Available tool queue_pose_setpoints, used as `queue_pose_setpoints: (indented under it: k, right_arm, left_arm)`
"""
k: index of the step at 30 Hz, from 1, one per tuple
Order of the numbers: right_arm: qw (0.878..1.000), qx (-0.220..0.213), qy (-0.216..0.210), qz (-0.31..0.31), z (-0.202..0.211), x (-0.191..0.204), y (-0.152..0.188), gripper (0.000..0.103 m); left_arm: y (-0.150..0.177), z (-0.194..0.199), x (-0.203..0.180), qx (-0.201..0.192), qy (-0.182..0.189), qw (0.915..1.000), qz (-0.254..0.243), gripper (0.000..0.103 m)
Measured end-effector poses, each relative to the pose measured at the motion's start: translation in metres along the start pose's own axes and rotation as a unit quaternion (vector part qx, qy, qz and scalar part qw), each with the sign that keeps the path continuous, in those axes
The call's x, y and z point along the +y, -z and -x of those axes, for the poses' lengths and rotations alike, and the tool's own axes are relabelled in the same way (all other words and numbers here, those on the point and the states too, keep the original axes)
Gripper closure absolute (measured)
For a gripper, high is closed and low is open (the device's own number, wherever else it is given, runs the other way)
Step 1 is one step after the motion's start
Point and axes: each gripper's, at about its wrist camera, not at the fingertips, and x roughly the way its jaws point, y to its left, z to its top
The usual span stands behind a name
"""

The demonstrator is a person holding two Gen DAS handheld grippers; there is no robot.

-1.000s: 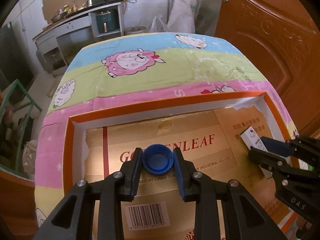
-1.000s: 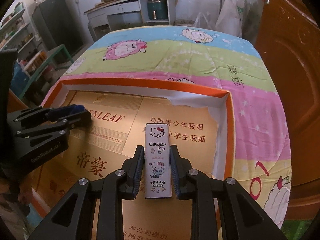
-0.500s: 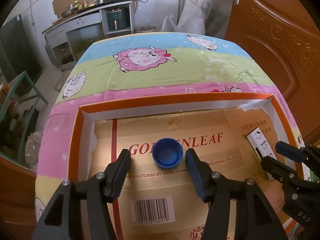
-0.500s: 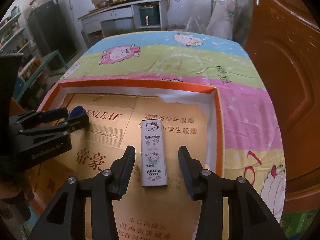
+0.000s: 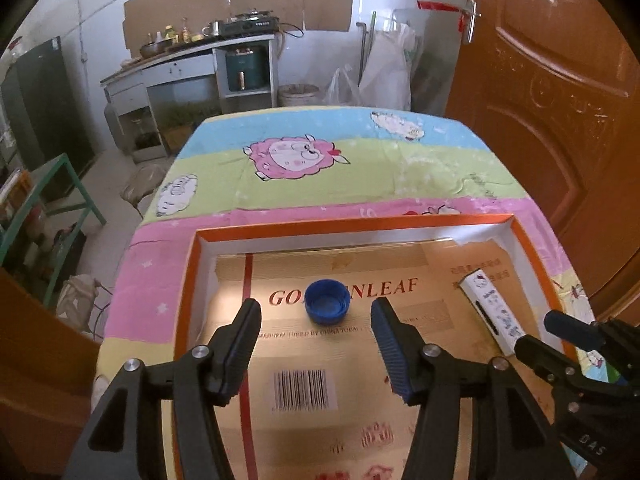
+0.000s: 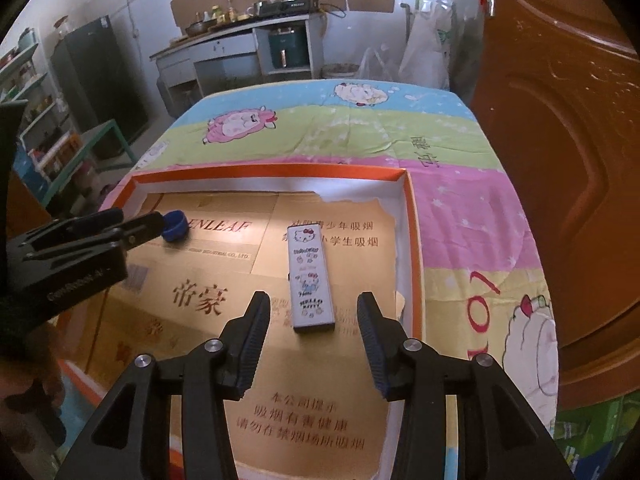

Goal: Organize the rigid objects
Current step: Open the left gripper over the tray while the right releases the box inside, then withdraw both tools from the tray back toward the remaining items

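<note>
While both grippers hang wide apart over the orange-rimmed tray (image 5: 192, 280), nothing is in either grasp — the left gripper (image 5: 316, 312) stands spread with the blue bottle cap (image 5: 326, 301) lying open-side-up just ahead of its tips, on the "GOLDENLEAF" lettering of the flattened cardboard (image 5: 400, 344) that lines the tray. Over on the other side, the right gripper (image 6: 313, 316) is equally released, the Hello Kitty case (image 6: 310, 276) lying flat and lengthwise between and just beyond its fingers, near the tray's right wall. By the look of it, this is the let-go step: two items set inside the tray, each clear of the pads. Next move, I'd judge, calls for lifting both tools straight back without clipping the cap or nudging the case — then going off for whatever else needs sorting, though no further loose items show on the sheep-print tablecloth (image 6: 360, 136). The count: one tray, one cap, one case, two grippers. Far behind, a kitchen counter (image 5: 200, 56) carries pots and bottles, too small to number.
</note>
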Motion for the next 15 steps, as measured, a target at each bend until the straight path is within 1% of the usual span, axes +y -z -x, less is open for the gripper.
queue_pose_setpoints:
  k: [6,15]
  right_arm:
    - [1.000,-0.016,-0.003,-0.011,0.021,0.004,0.015,0.056]
    - [0.999,-0.033,-0.008,-0.014,0.056,0.016,0.036,0.056]
  left_arm:
    - [0.016,0.030,0.001,-0.020,-0.007,0.9998,0.003,0.046]
    - [0.039,0.066,0.007,-0.031,0.003,0.9994,0.017,0.046]
